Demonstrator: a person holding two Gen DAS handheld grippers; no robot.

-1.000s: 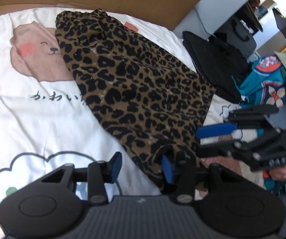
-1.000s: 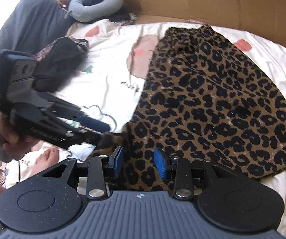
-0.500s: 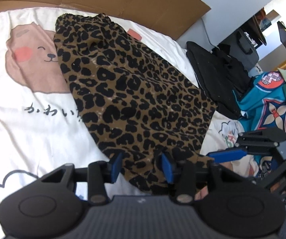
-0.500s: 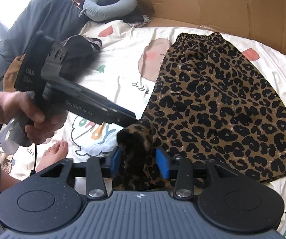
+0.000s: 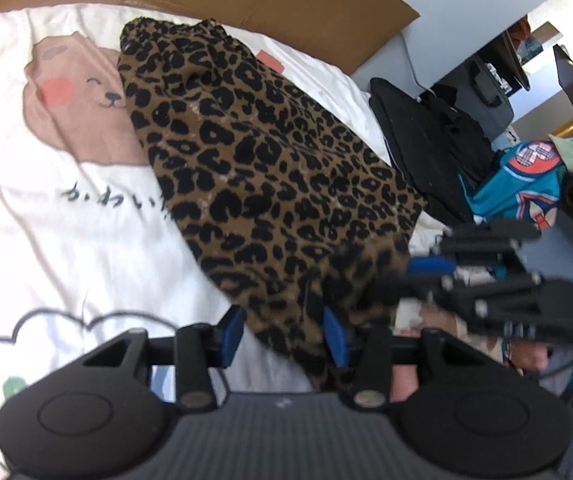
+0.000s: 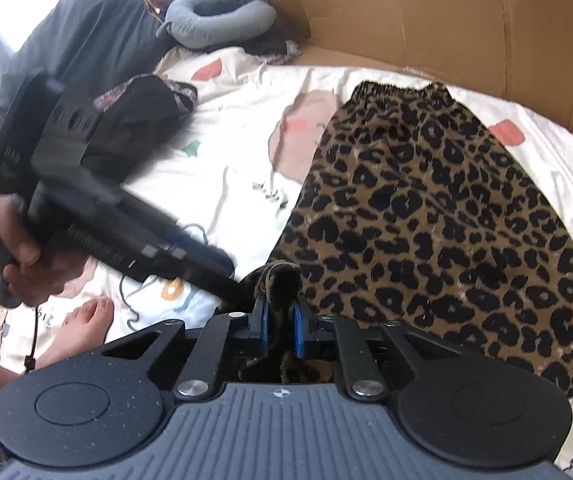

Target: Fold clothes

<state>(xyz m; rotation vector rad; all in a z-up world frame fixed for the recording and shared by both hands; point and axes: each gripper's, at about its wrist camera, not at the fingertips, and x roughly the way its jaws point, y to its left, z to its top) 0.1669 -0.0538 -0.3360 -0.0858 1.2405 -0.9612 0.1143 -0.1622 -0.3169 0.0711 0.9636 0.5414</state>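
Leopard-print skirt [image 6: 438, 216] lay spread on the bed sheet [image 5: 66, 216], waistband toward the cardboard [image 6: 426, 12], hem nearest the grippers. Right gripper [image 6: 280, 322]: fingers narrow and closing, a bunched hem corner pinched between the pads, probably to lift that corner for a fold. Left gripper [image 5: 284, 332]: fingers half open, hem cloth lying between them, no squeeze evident. Both tools pitched steeply down at the near hem, tips close together; left hand [image 6: 14, 248] wrapped on its handle.
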